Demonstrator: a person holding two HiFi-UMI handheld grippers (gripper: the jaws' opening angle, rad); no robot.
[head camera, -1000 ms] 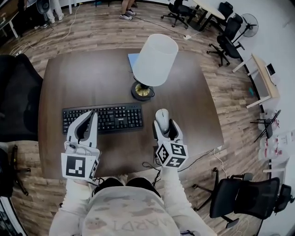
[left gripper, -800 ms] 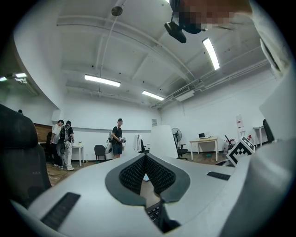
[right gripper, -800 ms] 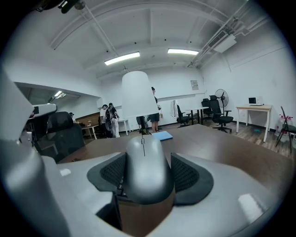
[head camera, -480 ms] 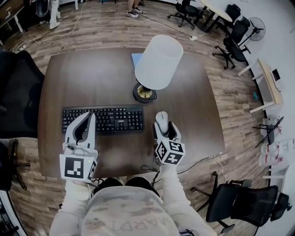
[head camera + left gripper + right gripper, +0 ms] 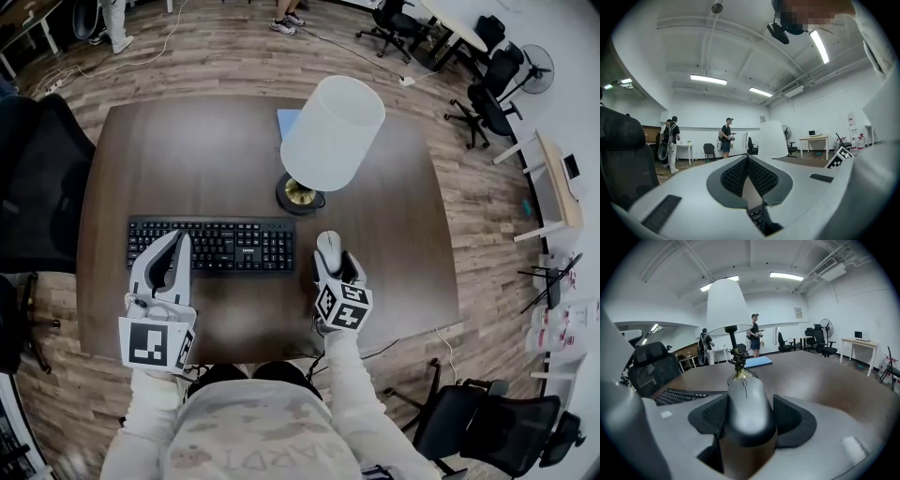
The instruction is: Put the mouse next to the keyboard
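Observation:
A grey mouse (image 5: 329,247) lies between the jaws of my right gripper (image 5: 332,266), just off the right end of the black keyboard (image 5: 225,244) on the dark wooden table (image 5: 187,150). In the right gripper view the ribbed pads (image 5: 789,414) press both sides of the mouse (image 5: 743,392), so this gripper is shut on it. Whether the mouse rests on the table I cannot tell. My left gripper (image 5: 176,240) hovers over the keyboard's left part, and its pads (image 5: 735,174) meet with nothing between them at the left gripper (image 5: 747,161).
A lamp with a white shade (image 5: 333,131) and a round dark base (image 5: 300,195) stands just behind the mouse. A blue pad (image 5: 287,119) lies behind the lamp. A black chair (image 5: 37,178) stands at the table's left. Several office chairs and people are farther off.
The head view has drifted a little. Both grippers keep about the same places by the keyboard, and the right one still holds the mouse.

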